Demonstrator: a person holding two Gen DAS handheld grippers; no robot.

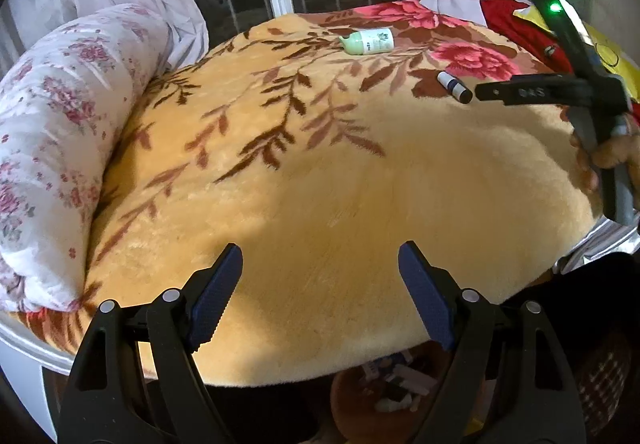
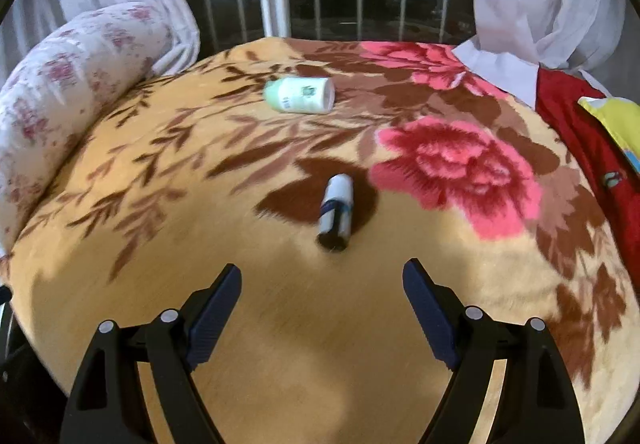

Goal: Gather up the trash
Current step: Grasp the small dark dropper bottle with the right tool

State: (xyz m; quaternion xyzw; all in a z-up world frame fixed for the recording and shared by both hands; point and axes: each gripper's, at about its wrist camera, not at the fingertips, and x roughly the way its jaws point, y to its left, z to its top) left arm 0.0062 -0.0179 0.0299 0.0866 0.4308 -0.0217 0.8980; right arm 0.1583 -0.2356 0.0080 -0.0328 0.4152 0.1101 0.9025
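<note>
Currently we hold both jaws wide and empty — right hand-held gripper [image 2: 322, 310] lined up on the small tube [image 2: 336, 214] mid-bed [image 2: 280, 324]; left hand-held gripper [image 1: 320, 292] waits at the near edge, green bottle [image 2: 300, 94] toward the far edge.

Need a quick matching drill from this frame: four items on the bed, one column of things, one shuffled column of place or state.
Things:
1. green bottle
2. small tube
3. floral bolster
4. right gripper

Place or state:
A. along the bed's left edge
B. open, empty, just short of the small tube
C. lying on its side, far, towards the window
D. lying on a dark brown leaf patch

Pairs: 1-C, 2-D, 3-A, 4-B
</note>
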